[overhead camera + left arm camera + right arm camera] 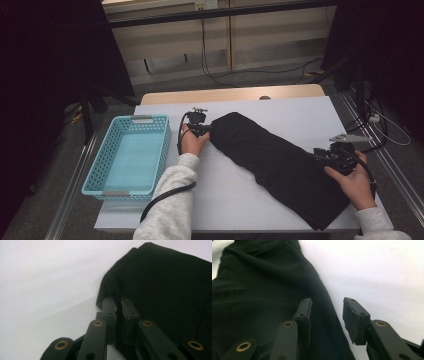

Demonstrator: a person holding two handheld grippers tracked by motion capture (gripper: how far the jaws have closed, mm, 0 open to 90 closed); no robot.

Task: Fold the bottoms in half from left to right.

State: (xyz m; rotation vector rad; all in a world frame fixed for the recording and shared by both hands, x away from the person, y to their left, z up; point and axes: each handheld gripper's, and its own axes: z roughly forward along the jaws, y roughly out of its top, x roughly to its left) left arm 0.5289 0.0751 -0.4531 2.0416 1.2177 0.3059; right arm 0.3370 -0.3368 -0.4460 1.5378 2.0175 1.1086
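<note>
Black garment (280, 165) lies diagonal across white table cover (235, 195), folded long, right of blue basket (131, 155). My left gripper (204, 129) at its far-left end: jaws nearly closed, pinching fabric edge between pads. My right gripper (325, 156) at garment's right edge: jaws partly open, straddling hem, pads not pressing cloth.

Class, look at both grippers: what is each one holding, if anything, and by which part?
The left gripper pinches the black folded cloth garment at its far end's edge. The right gripper stands open over the garment's side edge, holding nothing.
</note>
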